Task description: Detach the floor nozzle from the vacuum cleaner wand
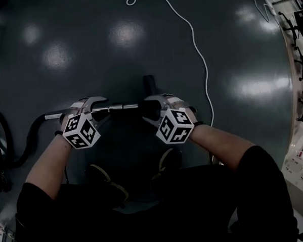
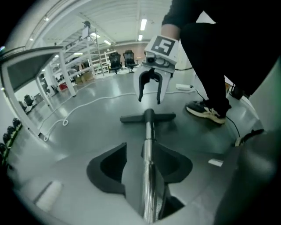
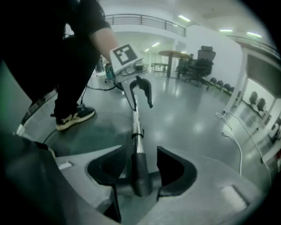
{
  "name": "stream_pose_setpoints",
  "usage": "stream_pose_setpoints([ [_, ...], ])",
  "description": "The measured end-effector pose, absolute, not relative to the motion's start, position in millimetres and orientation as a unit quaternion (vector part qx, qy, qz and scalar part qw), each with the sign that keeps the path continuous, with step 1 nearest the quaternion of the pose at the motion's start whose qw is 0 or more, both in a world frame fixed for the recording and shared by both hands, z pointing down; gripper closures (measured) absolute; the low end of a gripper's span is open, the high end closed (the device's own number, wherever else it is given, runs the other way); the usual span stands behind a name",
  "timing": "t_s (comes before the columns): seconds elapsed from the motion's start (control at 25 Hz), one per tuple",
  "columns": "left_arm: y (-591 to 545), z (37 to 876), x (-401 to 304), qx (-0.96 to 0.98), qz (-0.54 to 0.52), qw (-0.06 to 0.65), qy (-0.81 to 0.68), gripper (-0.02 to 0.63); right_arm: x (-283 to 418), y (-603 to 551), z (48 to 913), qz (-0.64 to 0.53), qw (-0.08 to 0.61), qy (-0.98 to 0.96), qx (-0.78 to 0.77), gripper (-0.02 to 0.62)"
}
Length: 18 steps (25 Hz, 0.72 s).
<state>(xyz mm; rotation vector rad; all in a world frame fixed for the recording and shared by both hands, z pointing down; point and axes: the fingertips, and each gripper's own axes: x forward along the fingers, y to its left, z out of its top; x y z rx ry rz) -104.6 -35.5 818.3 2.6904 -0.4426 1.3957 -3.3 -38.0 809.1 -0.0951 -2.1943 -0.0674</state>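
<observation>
Left claw [image 1: 96,102] and right claw [image 1: 149,106], head view: both straddle wand [image 1: 115,107], one each side of joint, likely to pull it apart. Forearms angle down, claws pitched onto wand.
Left gripper view: jaws apart, wand between, unclamped. Floor nozzle [image 2: 148,117] attached at wand's far end.
Right gripper view: jaws apart, nozzle's neck between, gaps both sides.

I was in a big open lab/workshop hall: glossy grey floor [image 1: 137,43], ceiling strip lights [image 2: 143,24], metal shelving racks [image 2: 83,57] along one side, office chairs [image 3: 199,59] near a round table [image 3: 169,55], an upper-level railing [image 3: 145,18] at the back, and a loose white cable [image 1: 198,49] across the floor.
</observation>
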Motion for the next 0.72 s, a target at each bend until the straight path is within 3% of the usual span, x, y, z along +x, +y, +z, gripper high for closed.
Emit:
stream_pose_setpoints([
  [0.48, -13.7, 903.5, -122.1, 0.813, 0.577, 0.004, -0.081, 0.354, 0.0, -18.2, 896.0, -0.152, 0.556, -0.812, -0.097, 0.367],
  [0.72, 1.8, 933.5, -131.5, 0.776, 0.628, 0.012, -0.06, 0.381, 0.1, -22.5, 917.8, -0.153, 0.581, -0.794, -0.088, 0.367],
])
